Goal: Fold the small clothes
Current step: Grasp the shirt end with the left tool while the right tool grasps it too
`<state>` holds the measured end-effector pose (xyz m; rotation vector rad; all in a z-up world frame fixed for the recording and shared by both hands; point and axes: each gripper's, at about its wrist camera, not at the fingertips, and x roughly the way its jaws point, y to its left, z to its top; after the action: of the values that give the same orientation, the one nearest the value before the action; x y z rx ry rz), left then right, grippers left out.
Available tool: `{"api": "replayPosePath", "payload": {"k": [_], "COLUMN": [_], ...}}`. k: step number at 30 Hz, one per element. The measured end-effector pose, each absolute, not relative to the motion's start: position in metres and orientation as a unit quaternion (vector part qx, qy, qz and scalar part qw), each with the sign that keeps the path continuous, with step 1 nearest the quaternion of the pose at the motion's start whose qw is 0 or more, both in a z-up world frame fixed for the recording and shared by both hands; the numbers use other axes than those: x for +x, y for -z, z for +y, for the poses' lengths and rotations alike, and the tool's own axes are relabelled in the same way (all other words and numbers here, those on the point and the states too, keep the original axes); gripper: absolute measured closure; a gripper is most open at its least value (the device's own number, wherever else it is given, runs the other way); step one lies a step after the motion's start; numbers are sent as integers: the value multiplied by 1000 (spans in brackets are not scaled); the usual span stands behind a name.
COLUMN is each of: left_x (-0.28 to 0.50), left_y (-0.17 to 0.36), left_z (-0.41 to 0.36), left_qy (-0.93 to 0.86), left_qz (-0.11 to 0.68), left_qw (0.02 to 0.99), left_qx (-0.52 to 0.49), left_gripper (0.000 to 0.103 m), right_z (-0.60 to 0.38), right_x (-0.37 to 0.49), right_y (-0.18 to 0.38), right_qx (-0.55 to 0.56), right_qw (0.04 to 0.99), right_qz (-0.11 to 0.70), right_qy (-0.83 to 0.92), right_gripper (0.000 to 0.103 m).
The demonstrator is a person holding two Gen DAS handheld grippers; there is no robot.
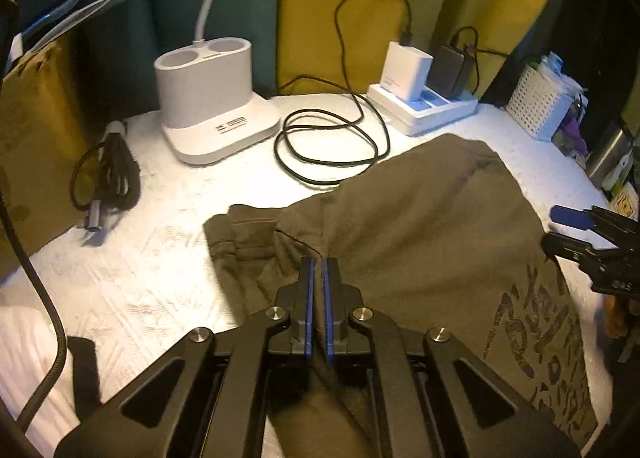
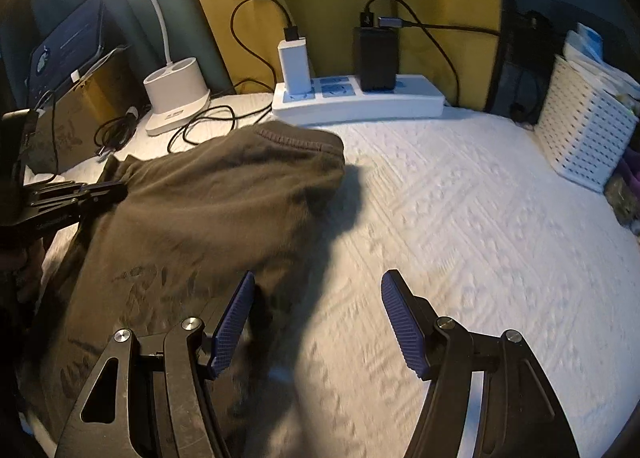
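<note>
An olive-brown garment (image 1: 420, 218) with a dark print lies on the white textured cloth (image 1: 140, 278). My left gripper (image 1: 319, 264) is shut on a raised fold of the garment near its middle. In the right wrist view the garment (image 2: 200, 210) lies to the left, partly folded over, with its hem at the top. My right gripper (image 2: 318, 290) is open and empty just above the cloth; its left finger is at the garment's right edge. The right gripper also shows at the right edge of the left wrist view (image 1: 576, 230), and the left gripper at the left of the right wrist view (image 2: 100, 192).
A white lamp base (image 1: 212, 98), a coiled black cable (image 1: 332, 146) and a power strip with chargers (image 1: 424, 102) stand at the back. A white perforated basket (image 2: 584, 130) is at the right. A cable bundle (image 1: 112, 178) and a brown box (image 1: 28, 138) are at the left.
</note>
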<state>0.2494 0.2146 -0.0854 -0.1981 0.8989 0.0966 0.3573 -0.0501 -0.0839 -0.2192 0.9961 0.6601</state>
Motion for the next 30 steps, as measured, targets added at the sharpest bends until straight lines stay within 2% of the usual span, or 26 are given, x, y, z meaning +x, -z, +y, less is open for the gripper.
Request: {"api": "replayPosePath", "payload": {"k": [3, 4, 6, 7, 8, 11, 14, 21, 24, 25, 26, 27, 28, 30], "left_x": [243, 243, 241, 238, 236, 238, 248, 264, 271, 272, 272, 273, 273, 273], "left_y": [81, 80, 79, 78, 77, 79, 92, 91, 90, 90, 89, 88, 89, 88], "left_z": [217, 217, 219, 223, 226, 234, 235, 217, 198, 197, 198, 201, 203, 199], "left_qy": [-45, -46, -53, -61, -68, -73, -63, -26, -24, -27, -31, -26, -23, -27], "left_qz": [428, 431, 432, 425, 418, 419, 439, 435, 435, 433, 430, 428, 428, 424], "left_qw": [895, 894, 893, 895, 896, 894, 884, 890, 896, 897, 898, 898, 897, 899], "left_qx": [-114, -115, -116, -124, -131, -141, -150, -132, -86, -83, -85, -100, -113, -108], "left_gripper": [97, 92, 53, 24, 19, 19, 19, 20, 34, 43, 60, 70, 75, 80], "right_z": [-42, -39, -35, -33, -32, -30, -29, -19, -9, -4, 2, 8, 13, 19], "right_x": [369, 373, 381, 386, 390, 400, 405, 409, 409, 408, 407, 405, 402, 400], "right_y": [84, 84, 84, 85, 86, 89, 93, 100, 99, 99, 98, 97, 96, 95], "right_qx": [-96, -93, -86, -81, -77, -64, -57, -60, -64, -76, -90, -103, -110, -108], "right_qw": [820, 820, 819, 819, 818, 815, 814, 814, 808, 807, 806, 805, 801, 797], "right_qz": [468, 469, 470, 472, 475, 482, 485, 476, 475, 474, 473, 470, 467, 467], "right_qy": [-314, -314, -316, -316, -315, -314, -314, -327, -343, -344, -345, -348, -358, -369], "right_gripper": [35, 35, 35, 35, 35, 35, 25, 24, 25, 25, 34, 47, 53, 68]}}
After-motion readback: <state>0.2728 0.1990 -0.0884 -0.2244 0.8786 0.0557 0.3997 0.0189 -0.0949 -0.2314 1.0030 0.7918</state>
